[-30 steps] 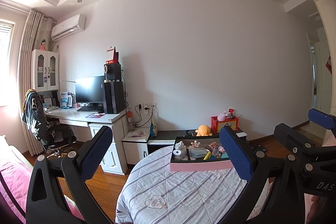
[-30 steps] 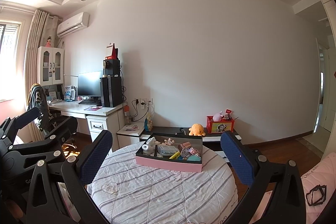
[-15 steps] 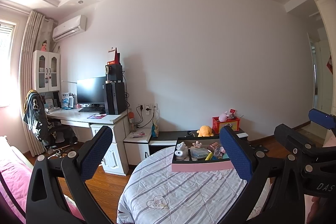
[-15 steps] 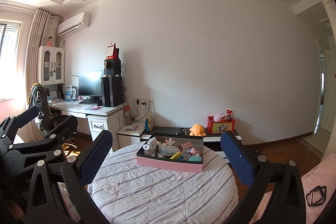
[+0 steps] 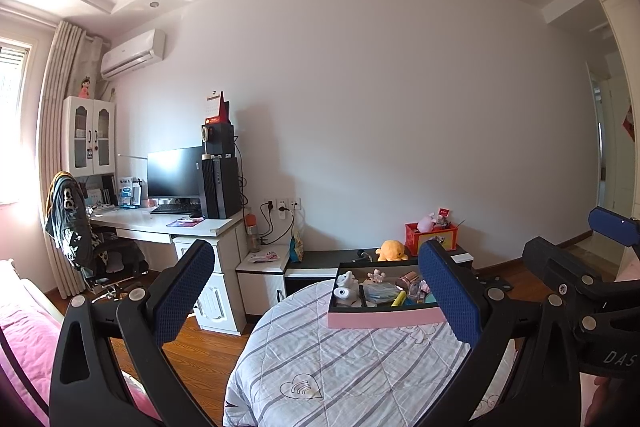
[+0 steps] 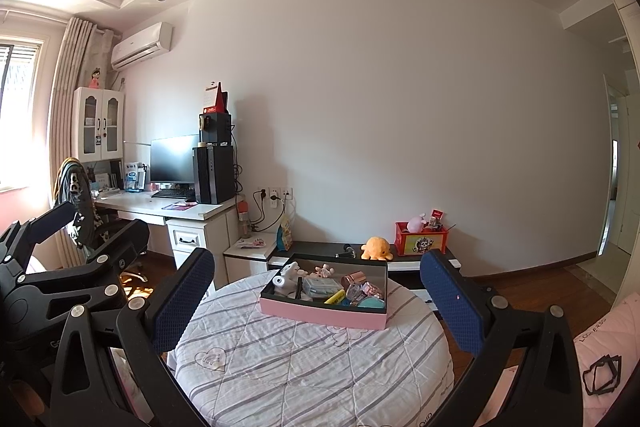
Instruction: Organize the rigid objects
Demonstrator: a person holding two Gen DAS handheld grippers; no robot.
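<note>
A pink-sided box [image 6: 324, 313] with a dark inside stands at the far side of a round table with a striped cloth [image 6: 304, 363]. It holds several small things: a white toy camera [image 6: 282, 283], a copper cup [image 6: 352, 279], a yellow marker [image 6: 335, 296]. The box also shows in the left wrist view [image 5: 380, 317]. My left gripper [image 5: 316, 299] is open and empty, held above the table's near left. My right gripper [image 6: 316, 301] is open and empty, well short of the box. Each gripper shows at the edge of the other's view.
A white desk [image 6: 168, 209] with a monitor and a computer tower stands at the left wall, with a chair [image 6: 80, 203] beside it. A low black shelf [image 6: 340, 251] behind the table carries an orange plush [image 6: 376, 247] and a red box [image 6: 420, 241]. Pink bedding [image 5: 20, 339] lies at left.
Both views have shifted slightly; the box sits a little more to the right in the left wrist view. Both grippers stay open and empty.
</note>
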